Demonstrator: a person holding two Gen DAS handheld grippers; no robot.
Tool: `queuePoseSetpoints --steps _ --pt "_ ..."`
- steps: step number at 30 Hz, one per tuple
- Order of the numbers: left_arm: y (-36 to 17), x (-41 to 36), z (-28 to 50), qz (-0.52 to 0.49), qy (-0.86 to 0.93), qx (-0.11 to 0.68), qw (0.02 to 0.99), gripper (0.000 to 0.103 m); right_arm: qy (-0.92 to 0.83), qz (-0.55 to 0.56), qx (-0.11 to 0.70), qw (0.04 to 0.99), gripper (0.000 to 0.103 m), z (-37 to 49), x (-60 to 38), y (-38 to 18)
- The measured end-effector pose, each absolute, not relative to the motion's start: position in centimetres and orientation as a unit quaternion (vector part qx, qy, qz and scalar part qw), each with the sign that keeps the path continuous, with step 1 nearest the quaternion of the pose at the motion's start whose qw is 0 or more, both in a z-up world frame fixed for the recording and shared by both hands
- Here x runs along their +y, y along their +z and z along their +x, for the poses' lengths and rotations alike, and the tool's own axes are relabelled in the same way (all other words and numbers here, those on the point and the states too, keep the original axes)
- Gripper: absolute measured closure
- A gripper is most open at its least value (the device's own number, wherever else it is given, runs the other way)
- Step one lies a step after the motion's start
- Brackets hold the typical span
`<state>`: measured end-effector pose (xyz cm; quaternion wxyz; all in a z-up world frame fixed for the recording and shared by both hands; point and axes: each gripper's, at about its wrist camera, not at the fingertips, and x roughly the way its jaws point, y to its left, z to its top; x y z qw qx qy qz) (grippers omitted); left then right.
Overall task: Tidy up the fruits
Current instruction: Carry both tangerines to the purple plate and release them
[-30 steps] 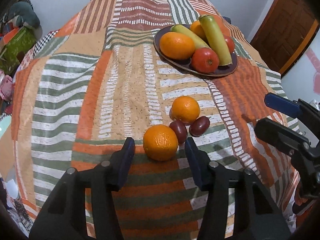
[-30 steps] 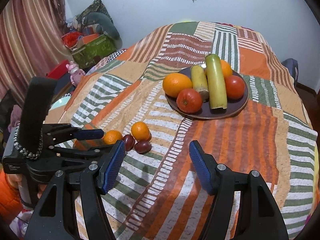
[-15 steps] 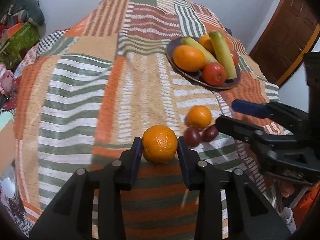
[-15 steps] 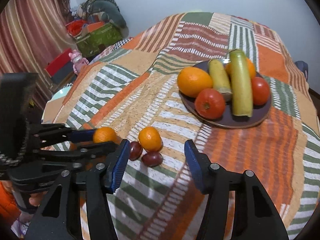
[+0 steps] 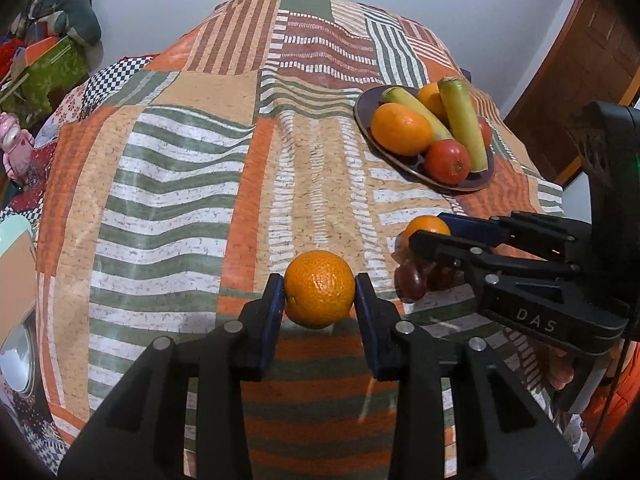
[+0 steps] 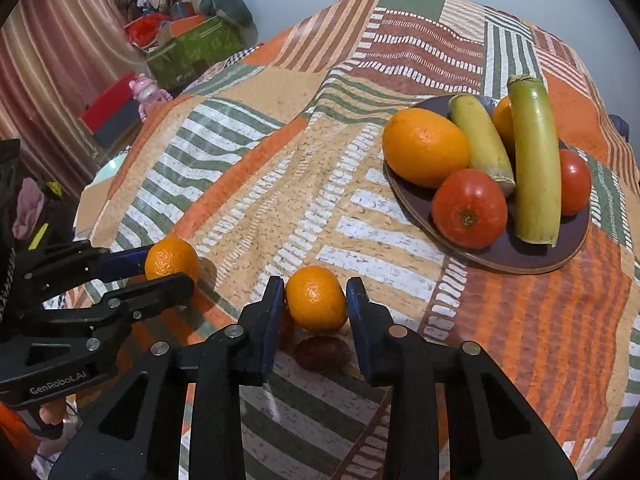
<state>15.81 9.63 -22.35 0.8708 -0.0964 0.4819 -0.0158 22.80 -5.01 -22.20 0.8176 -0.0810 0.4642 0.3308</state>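
Since a second ago both of your tongs have come in on the loose fruit: the left tongs [image 5: 319, 295], which stood wide around the near orange [image 5: 319, 294], have narrowed and now press it from both sides, and the right tongs [image 6: 315, 299] have just been closing around the small orange [image 6: 316, 298]; their blue pads now sit against its two sides, so it looks gripped. Both fruits are round, with no long axis to speak of, and each sits at the very tips of the fingers. Both of your tongs slant downward toward the table [image 5: 168, 184], the right ones reaching in from the right of the left wrist view, the left ones from the left of the right wrist view, near each other but apart. Just under the small orange lie two dark red plum-like fruits [image 6: 322, 353], touching or nearly touching it, one partly hidden behind the left finger. Farther off, well apart from the tongs, the dark plate [image 6: 516, 258] holds a large orange [image 6: 426, 146], two tomatoes [image 6: 469, 208], another orange half hidden and two long yellow-green fruits [image 6: 535, 160] lying roughly side by side, their lengths running away from you. Between the tongs and the plate the striped cloth lies bare; the near table edge drops away just below the fingers.
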Motion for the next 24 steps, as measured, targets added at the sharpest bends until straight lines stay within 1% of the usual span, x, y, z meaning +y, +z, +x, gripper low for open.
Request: queuePoseSetpoints --steps 14,24 --pt "-17.5 6.2 19.3 -0.068 -0.047 0.434 0.897 0.068 0.284 -0.038 0.395 0.873 0.074 24.4 -12.2 -16.8" --pt "-15.9 3.2 24.4 -0.058 -0.078 0.422 0.902 0.068 0.241 -0.014 0.363 0.9 0.074 27.2 -16.2 -14.5"
